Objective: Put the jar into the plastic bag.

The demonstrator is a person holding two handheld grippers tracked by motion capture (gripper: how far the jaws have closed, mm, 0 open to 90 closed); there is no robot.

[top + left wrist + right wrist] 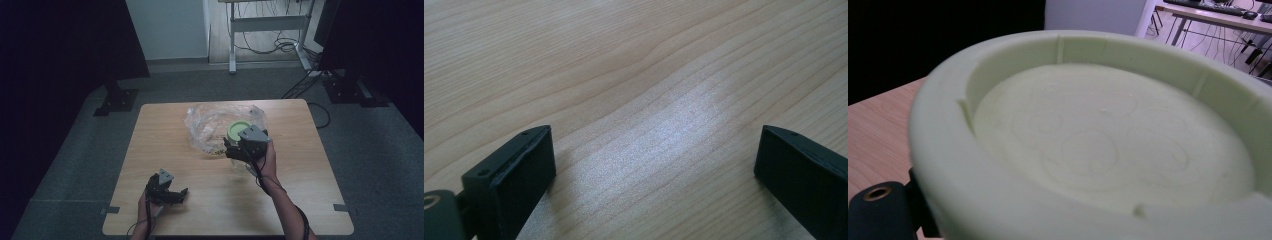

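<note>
A: What is on the wooden table [170, 145]?

B: A crinkly clear plastic bag [210, 127] lies near the far middle. A pale green lid [237, 130] sits at the bag's right side, up against the right gripper [239, 150].

A: Is the right gripper holding the green lid?

B: I cannot tell. In the right gripper view the green lid [1088, 150] is very close and covers almost everything. It is round, with a raised rim and faint circles on its flat middle. The jaws are hidden under it, so I cannot see if they are open or closed.

A: What about the left gripper [172, 196]?

B: It is low, near the front edge of the table, well apart from the bag and the lid. A hand [145, 210] holds it from below.

A: Is that claw open?

B: Yes, wide open. In the left gripper view the two black jaws stand far apart, and there is just bare wood [649, 100] between them. It holds nothing.
</note>
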